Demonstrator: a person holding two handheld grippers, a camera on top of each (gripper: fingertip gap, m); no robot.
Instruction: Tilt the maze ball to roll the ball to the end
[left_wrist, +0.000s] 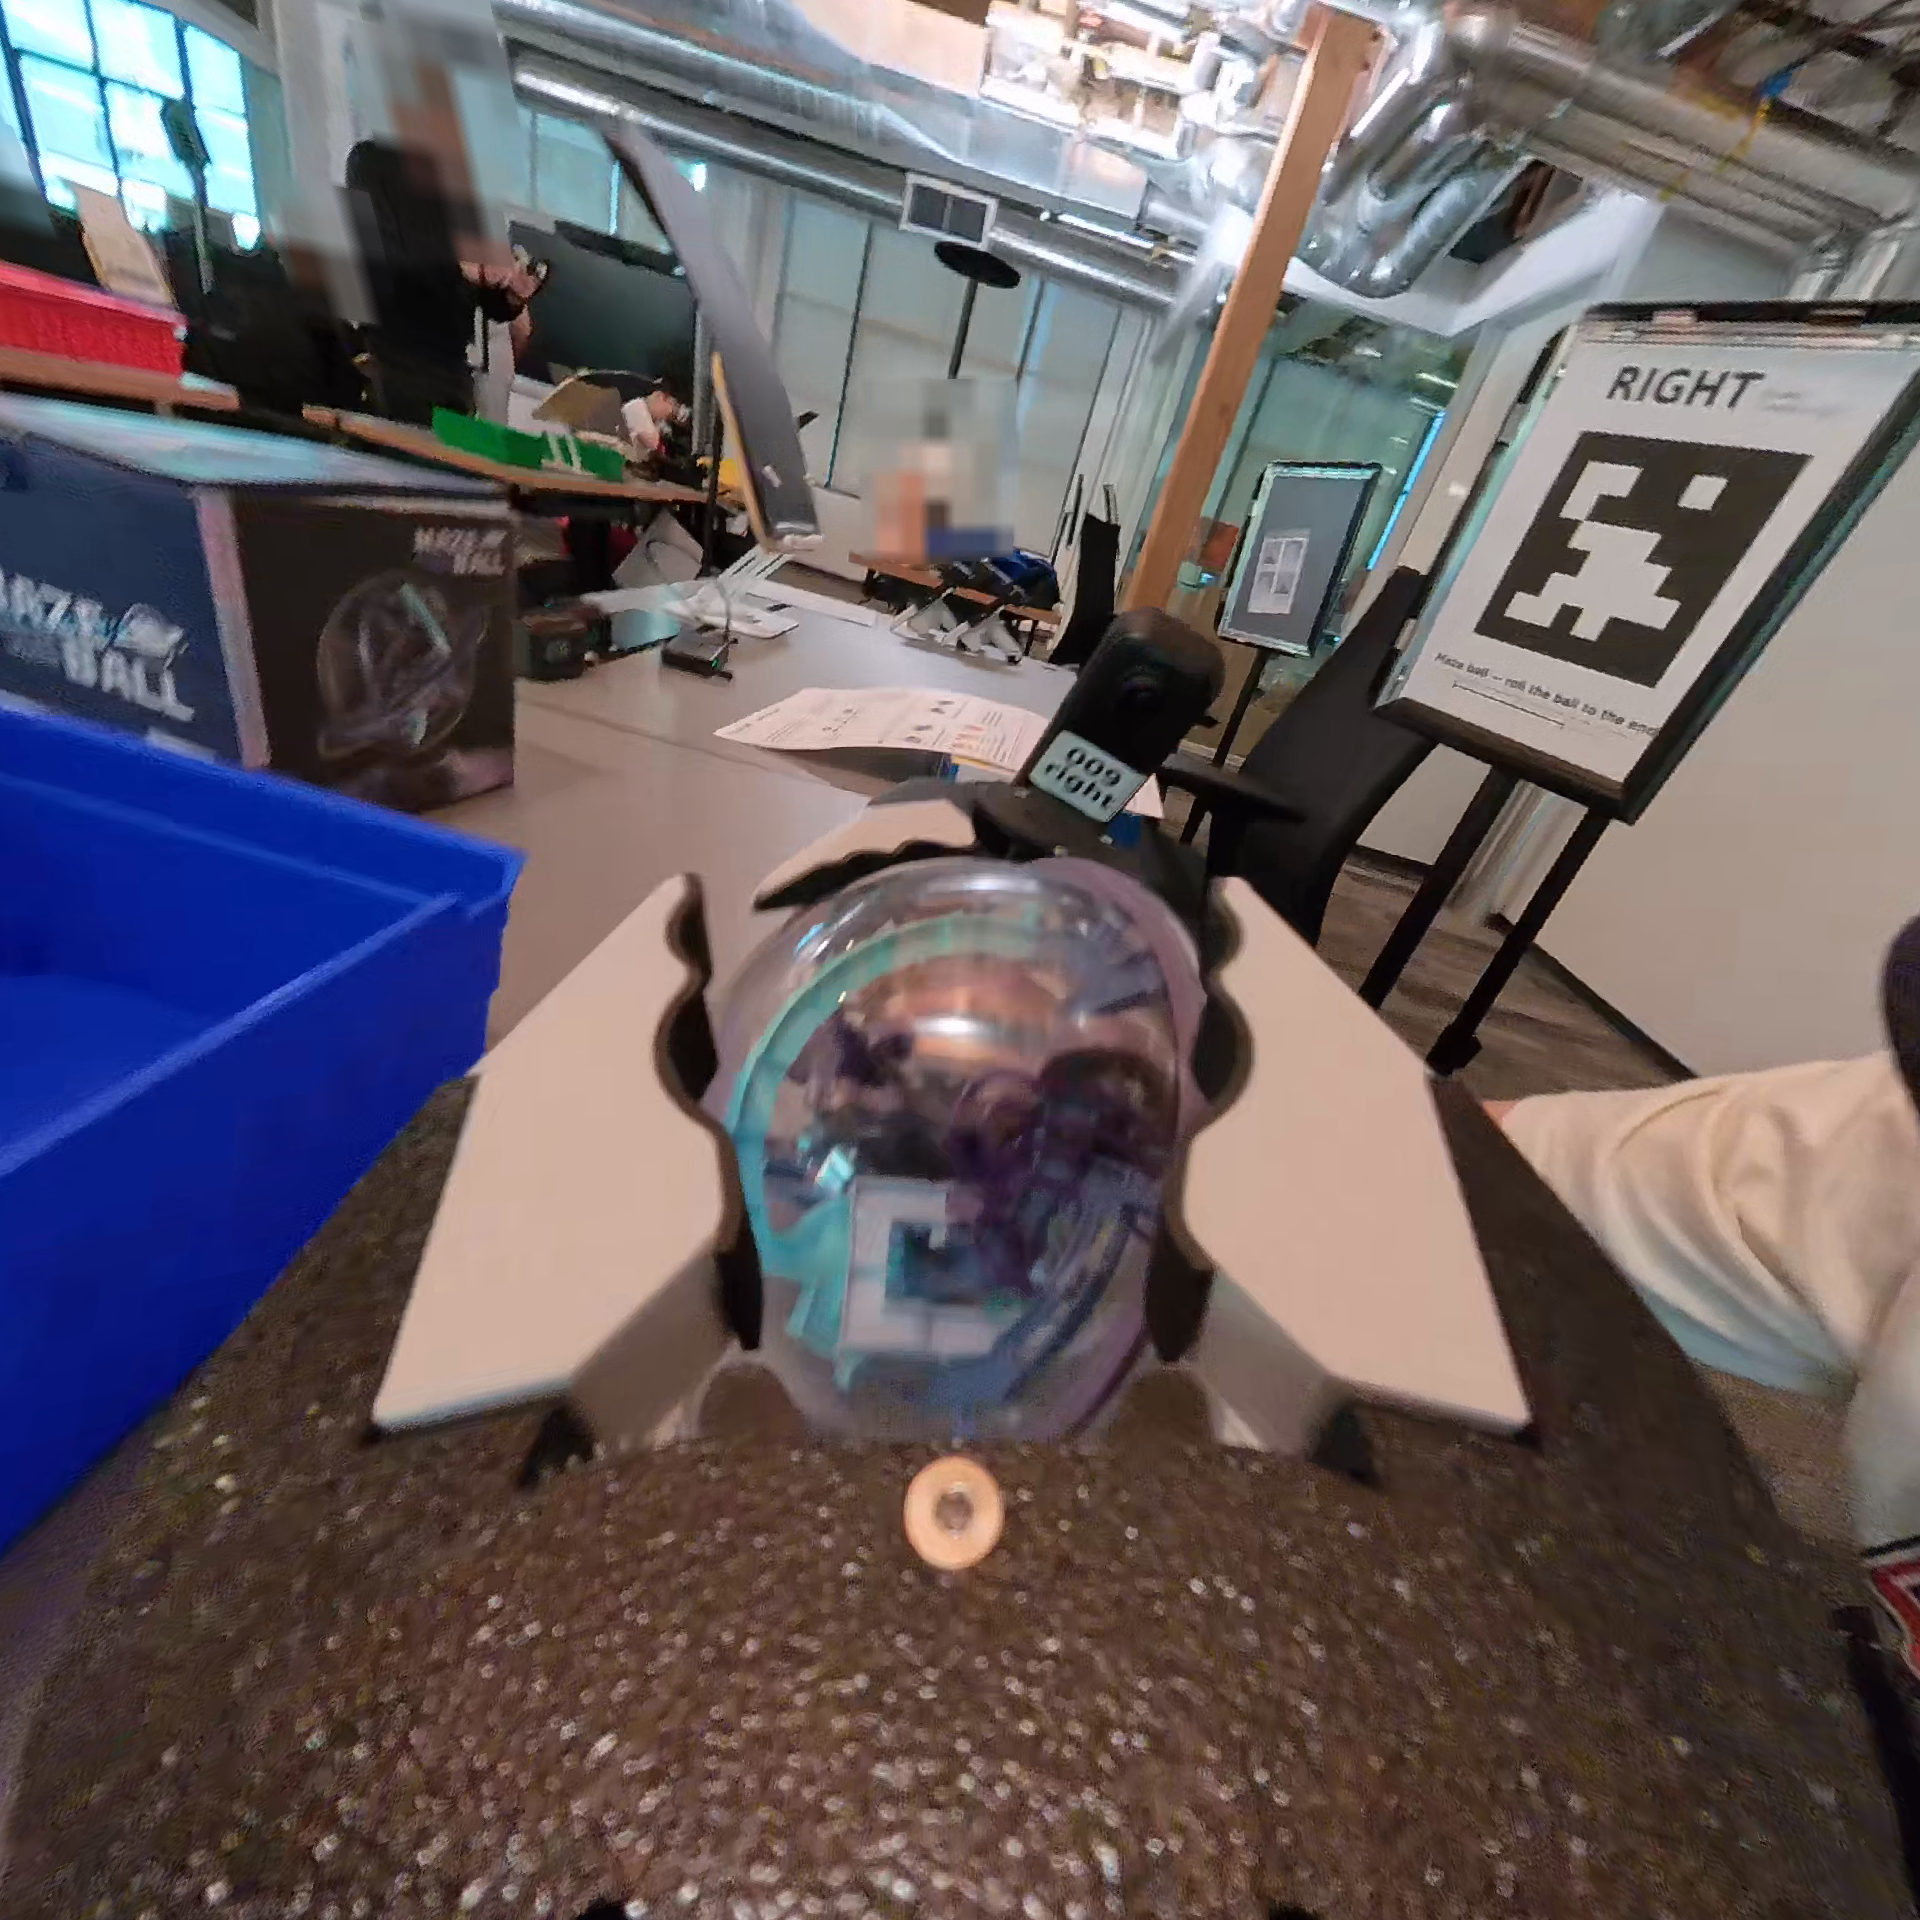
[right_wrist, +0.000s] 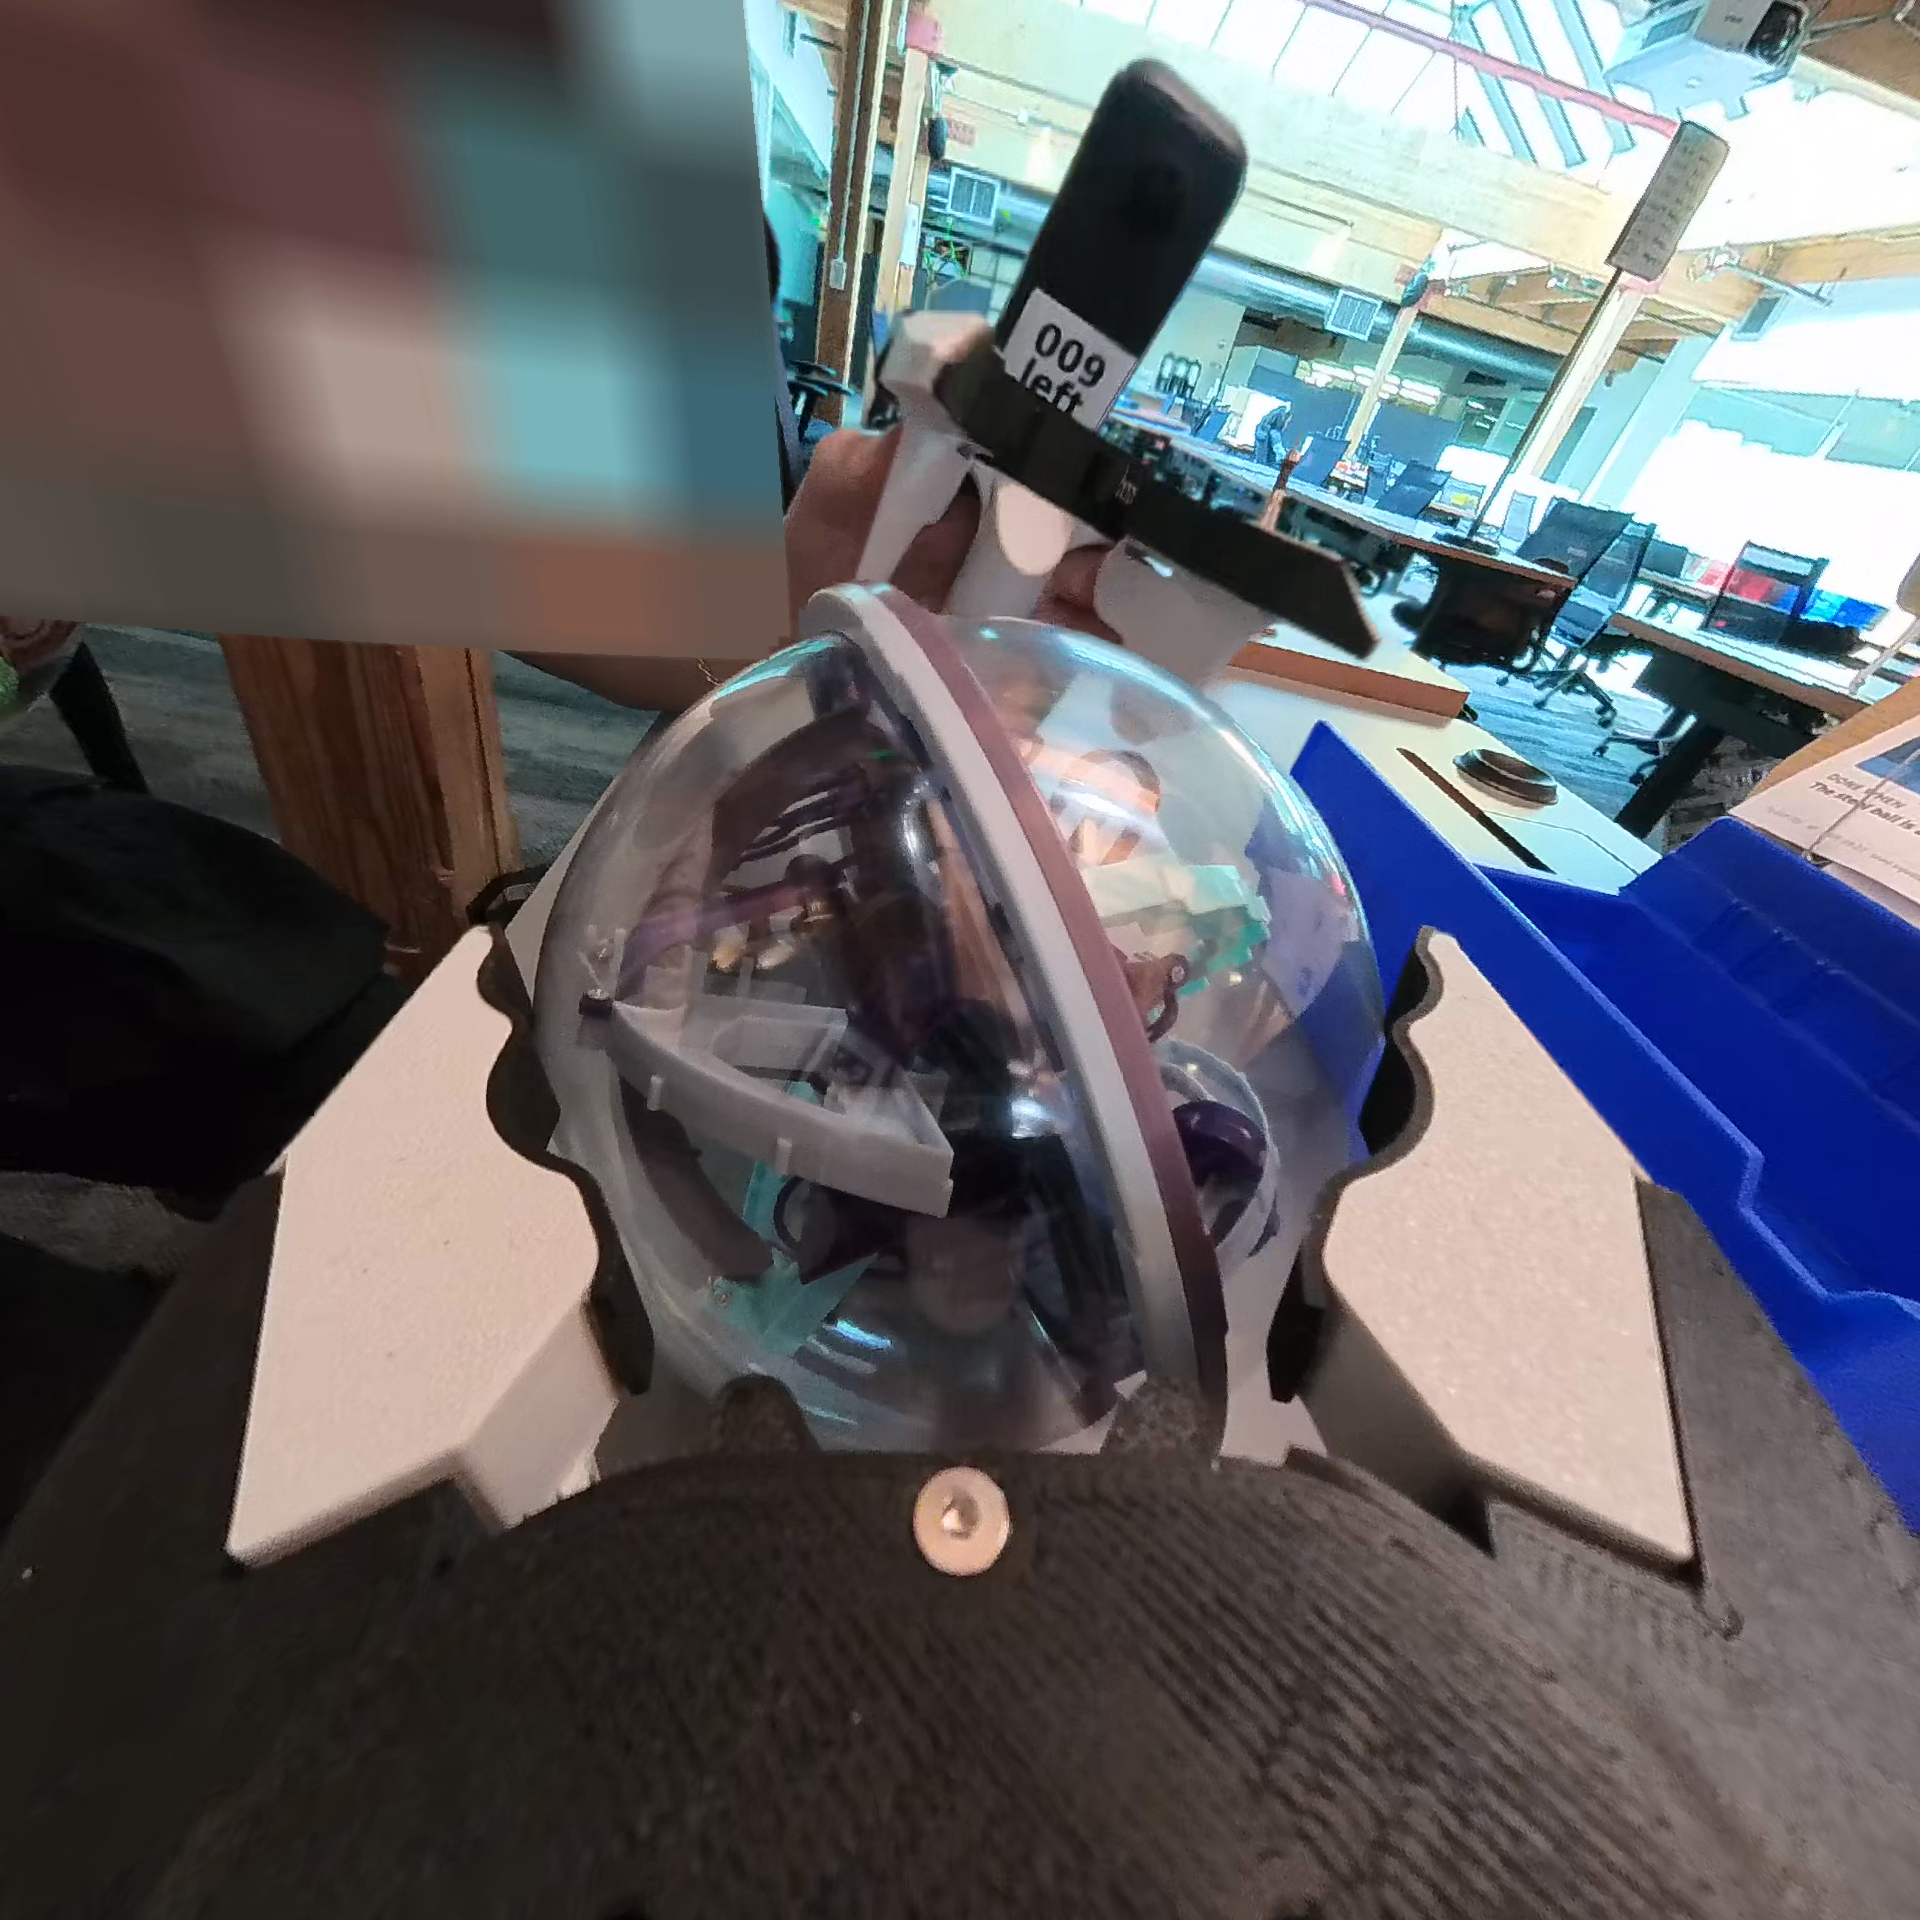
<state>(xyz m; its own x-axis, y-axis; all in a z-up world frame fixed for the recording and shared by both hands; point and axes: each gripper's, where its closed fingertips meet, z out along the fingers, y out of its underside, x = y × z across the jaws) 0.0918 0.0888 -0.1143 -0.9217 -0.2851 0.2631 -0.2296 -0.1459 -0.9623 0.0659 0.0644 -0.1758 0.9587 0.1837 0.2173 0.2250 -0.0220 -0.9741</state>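
left wrist view: maze ball squeezed between both tools

left wrist view has the left tool (left_wrist: 951, 1143) clamped on the clear plastic maze ball with purple and teal tracks inside (left_wrist: 951, 1132). both white fingers (left_wrist: 582, 1164) press against its sides, so the jaws are spread about as wide as the sphere. the ball is up off the grey tabletop (left_wrist: 665, 769), held in the air. on the far side of it the right tool (left_wrist: 1049, 831) touches the ball too, its black camera stick poking up.

right wrist view shows the right tool (right_wrist: 956, 1143) gripping the same maze ball (right_wrist: 935, 1039) the same way, fingers (right_wrist: 416, 1195) hugging both sides. the white and purple seam ring (right_wrist: 1039, 914) runs tilted across the sphere. behind the ball sits the left tool (right_wrist: 997, 561), with a person's hand (right_wrist: 842, 520) wrapped round its handle. can't make out the little ball inside the tracks in either view.

a blue plastic bin (left_wrist: 208, 1039) sits just beside the ball on the left tool's side. a dark cardboard box with a maze picture (left_wrist: 270, 613) is behind the bin on the tabletop, and a framed sign on a black easel (left_wrist: 1662, 540) stands off to the right.
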